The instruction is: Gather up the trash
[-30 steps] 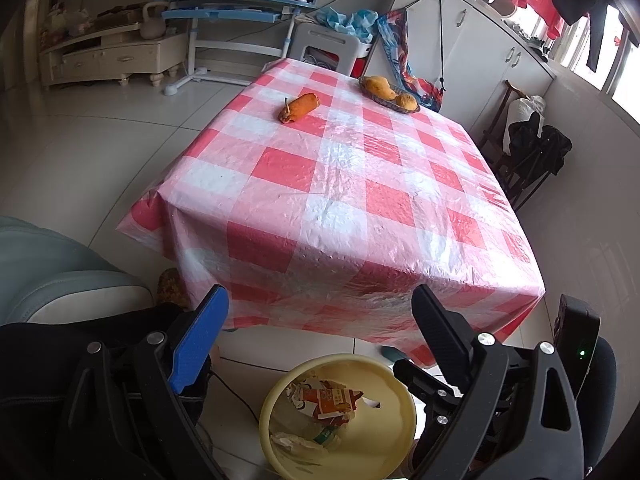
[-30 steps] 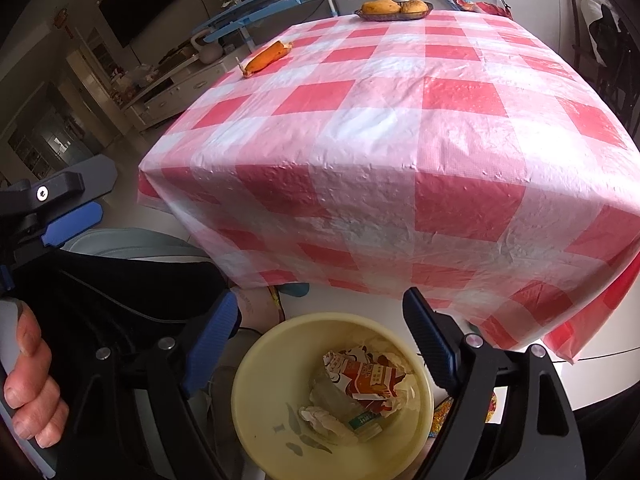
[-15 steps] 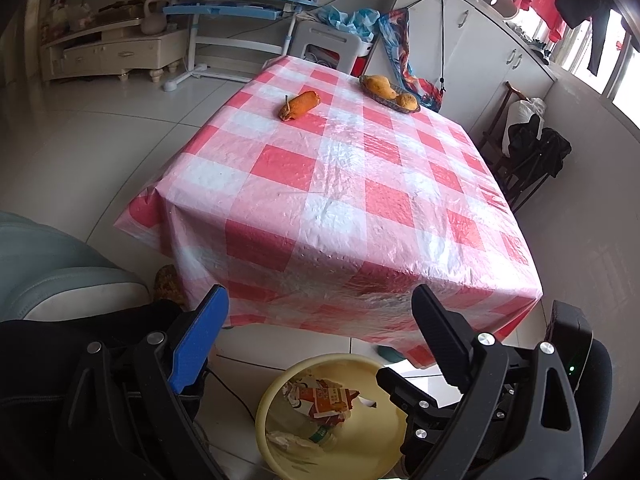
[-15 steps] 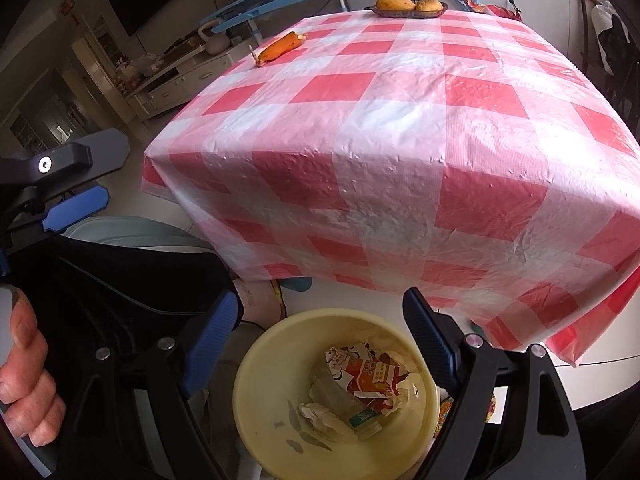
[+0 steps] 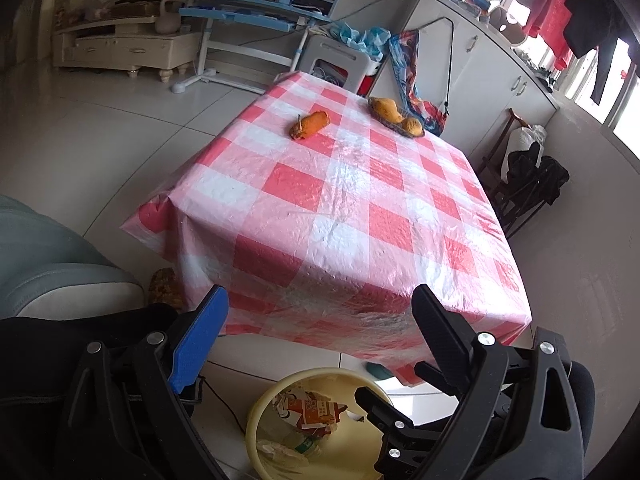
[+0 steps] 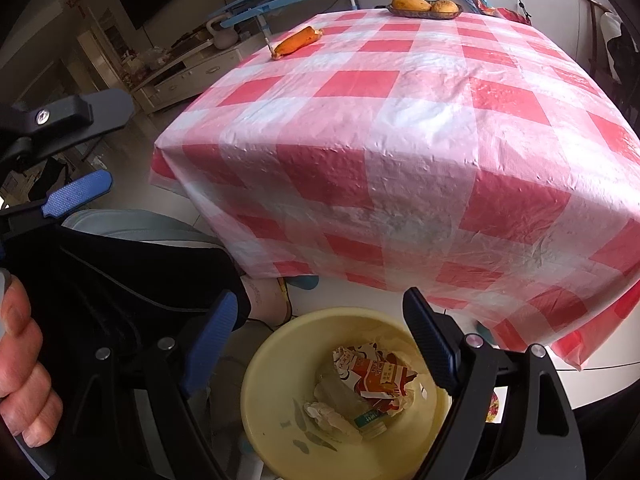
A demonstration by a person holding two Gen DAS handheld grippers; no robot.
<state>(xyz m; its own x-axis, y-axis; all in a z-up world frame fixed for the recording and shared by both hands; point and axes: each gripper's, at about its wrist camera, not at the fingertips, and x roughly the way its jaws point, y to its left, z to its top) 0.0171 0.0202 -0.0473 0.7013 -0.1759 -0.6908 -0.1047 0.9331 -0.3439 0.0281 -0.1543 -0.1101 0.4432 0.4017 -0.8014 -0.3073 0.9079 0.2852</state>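
A yellow trash bin (image 6: 280, 364) stands on the floor at the table's near edge, holding a red-and-white carton (image 6: 376, 372) and crumpled wrappers (image 6: 328, 416). It also shows in the left wrist view (image 5: 264, 404). My right gripper (image 6: 320, 320) hangs open and empty just above the bin. My left gripper (image 5: 320, 312) is open and empty, above and behind the bin; it shows at the left of the right wrist view (image 6: 92, 144). An orange sweet potato (image 5: 310, 124) lies on the red-checked tablecloth (image 5: 340, 208) at the far side.
A dish of orange fruit (image 5: 396, 116) sits at the table's far edge. A grey-blue seat (image 5: 44, 256) is at the left. A dark chair with clothes (image 5: 528, 180) stands right of the table. A cord (image 5: 224, 404) runs on the floor by the bin.
Both grippers have drawn back and up a little from the table; the bin sits lower in the left view. Both stay open and empty.
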